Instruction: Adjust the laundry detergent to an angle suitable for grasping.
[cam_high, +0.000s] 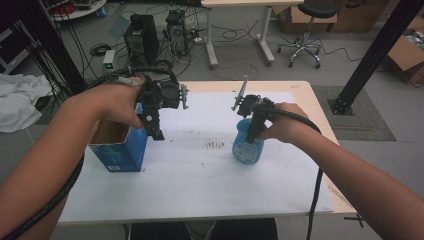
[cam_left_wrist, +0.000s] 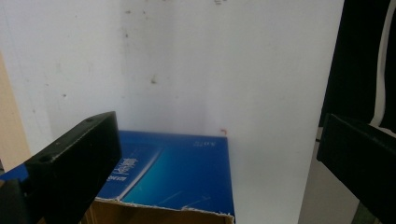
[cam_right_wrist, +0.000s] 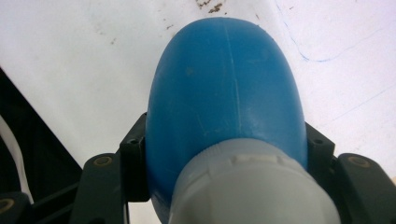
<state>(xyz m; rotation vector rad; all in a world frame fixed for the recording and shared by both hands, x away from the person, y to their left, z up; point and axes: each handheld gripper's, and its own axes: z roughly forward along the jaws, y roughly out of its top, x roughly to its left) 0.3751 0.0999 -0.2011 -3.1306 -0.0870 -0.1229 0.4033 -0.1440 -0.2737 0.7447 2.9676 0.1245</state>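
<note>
A blue plastic bottle (cam_high: 247, 147) with a grey cap (cam_right_wrist: 252, 186) stands upright at the right-middle of the white table (cam_high: 200, 185). My right gripper (cam_high: 253, 131) is shut on the bottle's upper body (cam_right_wrist: 224, 88), one jaw pressed against each side. At the table's left stands an open-topped blue cardboard box (cam_high: 120, 150). My left gripper (cam_high: 151, 129) hovers over the box's right edge, pointing down. In the left gripper view the left gripper (cam_left_wrist: 219, 135) is open wide with nothing between the jaws, and the box's blue side (cam_left_wrist: 187, 172) lies below them.
Small dark specks mark the table's middle (cam_high: 215, 145). Beyond the far edge, on the floor, are two computer towers (cam_high: 142, 37), cables, a desk leg (cam_high: 211, 45) and a wheeled stool (cam_high: 305, 30). A black post (cam_high: 372, 55) rises at the right, and white cloth (cam_high: 17, 100) lies at the left.
</note>
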